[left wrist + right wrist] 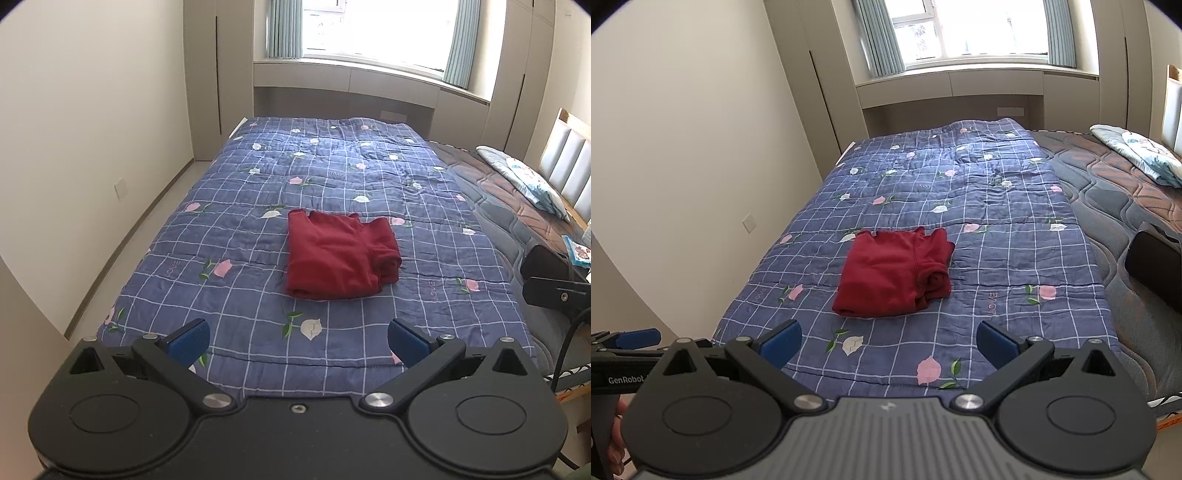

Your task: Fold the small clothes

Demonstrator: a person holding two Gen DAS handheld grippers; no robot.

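- One red garment [341, 256] lies folded into a rough square at frame centre on the quilt [229, 236], with a thicker bunched layer along its right edge.
- Two grippers: left gripper [298, 341] and right gripper [888, 343] both gape wide, holding nothing, low in frame and well apart from the garment.
- One pillow [524, 177] sits at the right edge.
- One window [975, 29] fills the top.

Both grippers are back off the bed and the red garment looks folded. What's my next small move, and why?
Probably none on this piece: the red garment lies as a compact folded bundle on the quilt, and the left gripper and right gripper are open, short of it. At most, tuck its bunched right edge.
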